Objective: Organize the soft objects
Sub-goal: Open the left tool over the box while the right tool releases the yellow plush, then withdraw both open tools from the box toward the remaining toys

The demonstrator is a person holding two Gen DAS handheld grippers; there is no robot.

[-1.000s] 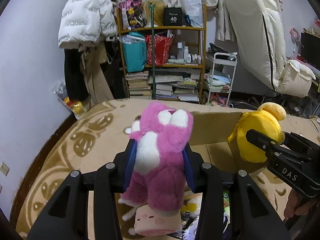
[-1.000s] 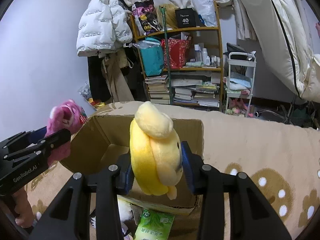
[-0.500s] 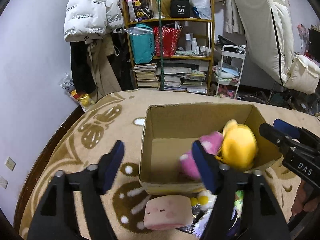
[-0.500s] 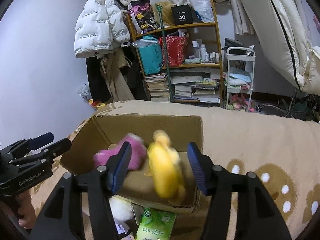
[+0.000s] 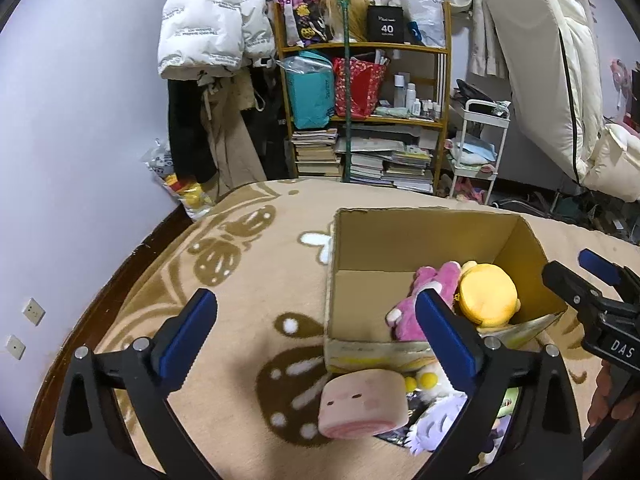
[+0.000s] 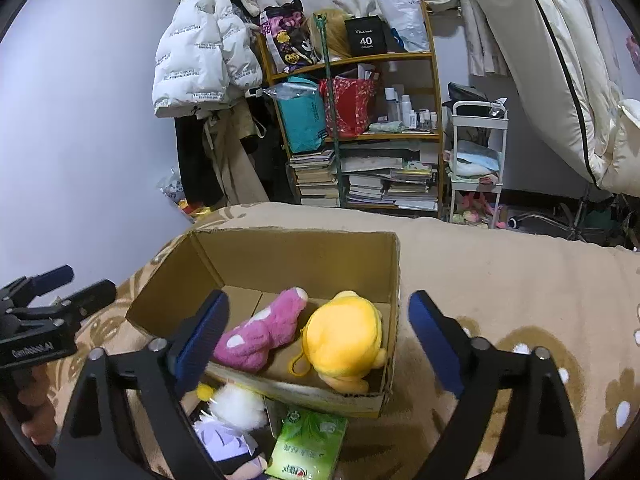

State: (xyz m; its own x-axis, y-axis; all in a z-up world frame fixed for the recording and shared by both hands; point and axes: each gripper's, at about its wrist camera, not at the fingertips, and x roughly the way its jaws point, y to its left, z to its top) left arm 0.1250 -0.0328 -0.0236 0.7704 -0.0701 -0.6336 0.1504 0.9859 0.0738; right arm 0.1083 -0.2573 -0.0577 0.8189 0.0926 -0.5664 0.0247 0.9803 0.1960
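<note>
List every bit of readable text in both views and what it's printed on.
"40": black box on the top shelf; the small line under it is unreadable.
"DAS": right gripper body, seen from the left view.
"GenRobot.AI": left gripper body, seen from the right view.
"The only fashion art", roughly: repeated on the white puffer jacket, too small to be sure.
Green packet: red logo, unreadable.

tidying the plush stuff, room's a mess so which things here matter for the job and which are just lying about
Part of the job:
cardboard box
pink plush and yellow plush, in the box
pink square cushion
white-haired doll

Just lying about:
green tissue pack
bookshelf
white puffer jacket
</note>
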